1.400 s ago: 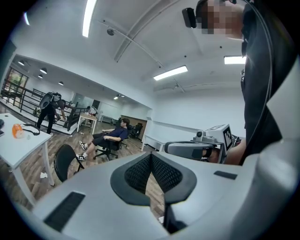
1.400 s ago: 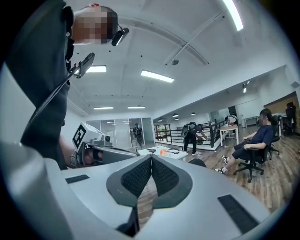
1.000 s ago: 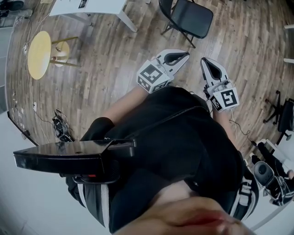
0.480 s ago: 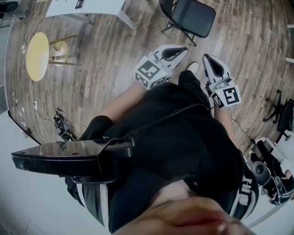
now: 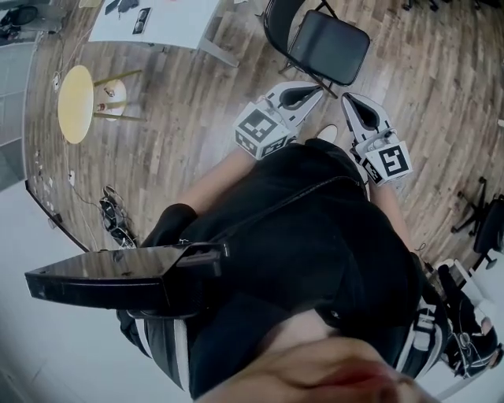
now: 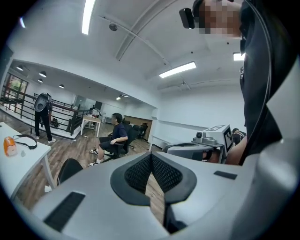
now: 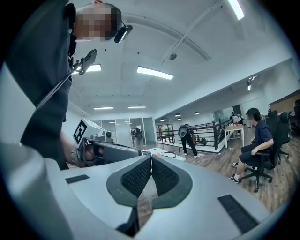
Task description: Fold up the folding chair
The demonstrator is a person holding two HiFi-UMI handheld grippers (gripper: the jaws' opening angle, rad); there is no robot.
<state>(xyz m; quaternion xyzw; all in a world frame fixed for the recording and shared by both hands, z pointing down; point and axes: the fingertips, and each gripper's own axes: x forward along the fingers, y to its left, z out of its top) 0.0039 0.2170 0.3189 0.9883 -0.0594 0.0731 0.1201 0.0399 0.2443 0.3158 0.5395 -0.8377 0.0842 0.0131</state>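
Observation:
The black folding chair (image 5: 329, 46) stands unfolded on the wood floor at the top of the head view, seat facing me. My left gripper (image 5: 315, 90) and right gripper (image 5: 351, 102) are held side by side in front of my body, pointing at the chair, a short way from its seat. Both are shut with nothing between their jaws. In the left gripper view the shut left gripper (image 6: 151, 158) shows the chair's back (image 6: 69, 169) low at the left. The right gripper view shows the right gripper (image 7: 151, 161) shut too.
A white table (image 5: 157, 17) stands left of the chair, with a yellow round stool (image 5: 76, 102) further left. Cables (image 5: 114, 224) lie on the floor. Office chairs (image 5: 488, 216) are at the right. A person sits in a swivel chair (image 6: 115, 137) and another stands by a railing (image 6: 43, 115).
I have stepped toward the chair: it sits lower and nearer in the head view. Both grippers have come closer to it, still shut and side by side.

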